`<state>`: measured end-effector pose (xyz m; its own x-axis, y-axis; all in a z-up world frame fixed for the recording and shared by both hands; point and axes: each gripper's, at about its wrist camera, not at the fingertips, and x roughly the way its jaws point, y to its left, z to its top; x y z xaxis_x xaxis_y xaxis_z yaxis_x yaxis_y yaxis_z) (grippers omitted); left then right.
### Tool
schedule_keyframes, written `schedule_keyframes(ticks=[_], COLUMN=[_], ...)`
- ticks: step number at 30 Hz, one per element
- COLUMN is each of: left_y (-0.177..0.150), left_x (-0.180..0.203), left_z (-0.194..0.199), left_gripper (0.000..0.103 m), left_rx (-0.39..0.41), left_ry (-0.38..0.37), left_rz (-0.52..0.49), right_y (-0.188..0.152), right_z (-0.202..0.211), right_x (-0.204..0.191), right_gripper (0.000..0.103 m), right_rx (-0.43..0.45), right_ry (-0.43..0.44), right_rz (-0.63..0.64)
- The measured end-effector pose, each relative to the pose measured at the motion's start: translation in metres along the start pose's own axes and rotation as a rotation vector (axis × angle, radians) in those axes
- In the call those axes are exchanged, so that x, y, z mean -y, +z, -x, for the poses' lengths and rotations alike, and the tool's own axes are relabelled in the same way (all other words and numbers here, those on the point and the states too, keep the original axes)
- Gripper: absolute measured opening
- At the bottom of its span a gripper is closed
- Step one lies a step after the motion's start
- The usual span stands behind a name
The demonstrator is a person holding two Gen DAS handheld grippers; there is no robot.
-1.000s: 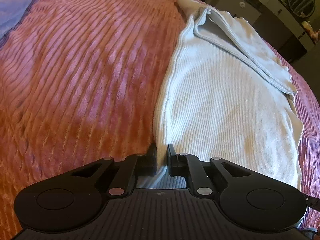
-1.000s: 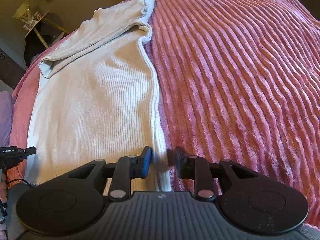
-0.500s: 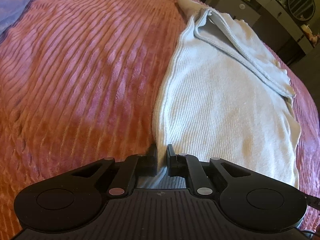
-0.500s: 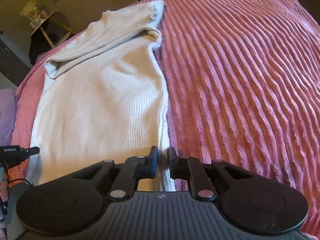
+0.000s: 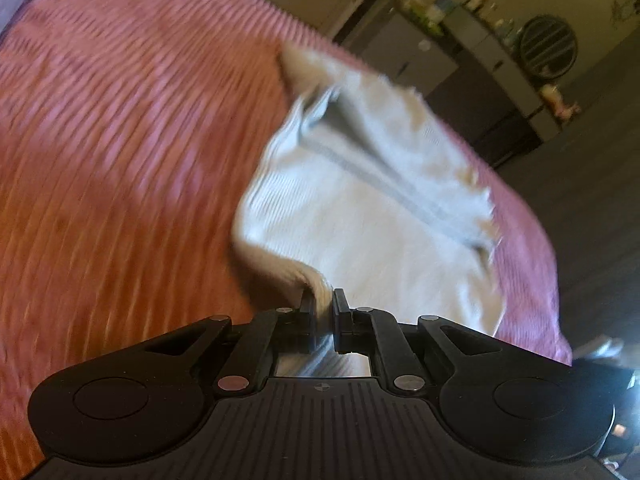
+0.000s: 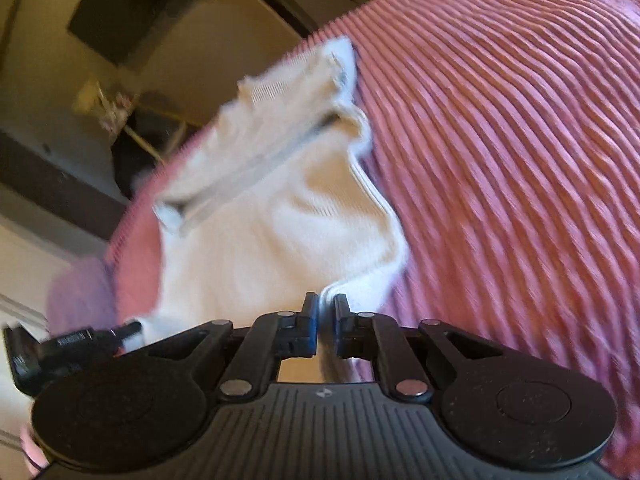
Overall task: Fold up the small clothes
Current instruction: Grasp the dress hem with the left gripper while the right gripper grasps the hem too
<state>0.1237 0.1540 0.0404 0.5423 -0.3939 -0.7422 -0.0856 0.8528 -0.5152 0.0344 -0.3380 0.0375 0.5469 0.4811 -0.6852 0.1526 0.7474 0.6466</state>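
Fabric is pinched in both claws at this moment. On the left, the left gripper (image 5: 323, 300) has its jaws nearly closed on the near left corner of the cream knit garment (image 5: 360, 216), and that corner rises off the pink ribbed bedspread (image 5: 120, 160) in a small peak while the cloth beyond it lies flat. From this claw the garment runs away and to the right, its long axis pointing toward the far edge of the bed, where a sleeve or folded band (image 5: 400, 168) already lies across the body.

In the right wrist view, the right gripper (image 6: 326, 304) is likewise clamped down, with the near right corner of the garment (image 6: 280, 220) between its blue-padded fingers (image 6: 312, 320). Here the cloth stretches away and to the left, with bare bedspread (image 6: 500, 160) open to the right.

So each hand has the near corner on its own side, and the far hem lies straight ahead of both. My judgement is that the coming fold carries the near edge forward along that long axis to the far end, with both hands travelling evenly so the edge lands square.

No container is visible in either view.
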Motion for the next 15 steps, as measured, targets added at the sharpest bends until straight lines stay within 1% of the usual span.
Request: schedule_keyframes(ticks=[3, 5, 7, 9, 11, 13, 14, 15], left_y=[0.023, 0.038, 0.049, 0.057, 0.063, 0.063, 0.063, 0.063], left_x=[0.009, 0.008, 0.003, 0.001, 0.001, -0.001, -0.003, -0.006], left_z=[0.002, -0.001, -0.007, -0.018, -0.031, -0.038, -0.040, -0.038], left_gripper=[0.010, 0.010, 0.010, 0.010, 0.011, 0.012, 0.018, 0.026], left_rx=[0.053, 0.085, 0.101, 0.102, 0.088, 0.071, 0.070, 0.086], left_ry=[-0.006, 0.005, 0.013, 0.042, 0.083, 0.109, 0.118, 0.133], left_rz=[-0.007, 0.025, 0.062, 0.068, 0.053, 0.044, 0.047, 0.055], right_y=[0.018, 0.031, 0.045, 0.056, 0.065, 0.071, 0.072, 0.072], right_z=[-0.008, -0.018, -0.025, -0.033, -0.038, -0.039, -0.039, -0.040], right_x=[-0.009, -0.011, -0.009, -0.009, -0.010, -0.013, -0.014, -0.016], right_gripper=[0.007, 0.007, 0.007, 0.008, 0.011, 0.012, 0.013, 0.013], right_rx=[0.061, 0.096, 0.135, 0.173, 0.218, 0.253, 0.265, 0.262], right_ry=[0.017, 0.022, 0.020, 0.016, 0.011, -0.041, -0.064, -0.072], right_rz=[-0.013, -0.032, -0.061, -0.076, -0.081, -0.053, -0.030, -0.001])
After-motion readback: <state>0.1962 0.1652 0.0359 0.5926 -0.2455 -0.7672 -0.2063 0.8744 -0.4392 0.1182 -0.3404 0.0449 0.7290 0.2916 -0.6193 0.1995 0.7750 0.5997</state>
